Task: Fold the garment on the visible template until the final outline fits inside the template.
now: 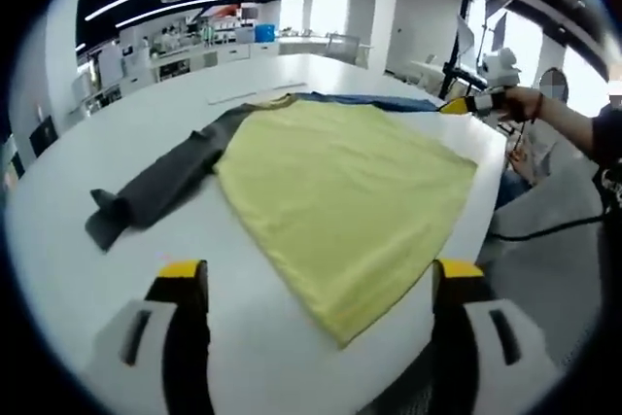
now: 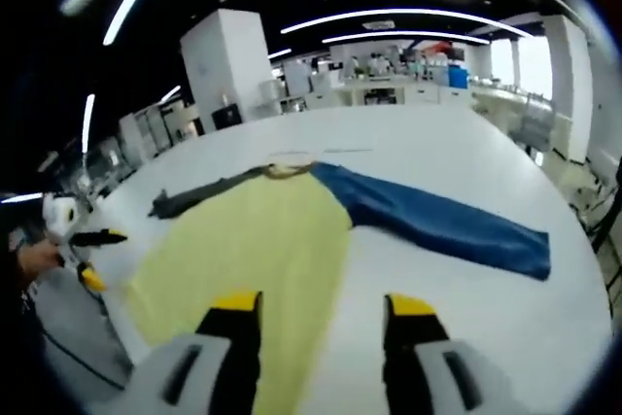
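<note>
garment (image 1: 340, 191): yellow-bodied top, one grey sleeve (image 1: 160, 187), one blue sleeve (image 2: 437, 221), spread flat on the white table (image 1: 117, 133). left gripper (image 1: 321, 279): jaws apart, empty, hem corner between them at 12 o'clock. right gripper (image 2: 321, 313): jaws apart, empty, yellow body at 11 o'clock, blue sleeve toward 2 o'clock. judged light, soft, limp cloth; best pinched at sleeve ends or hem corners. template outline not discernible. room: open-plan, white columns, ceiling light strips.
</note>
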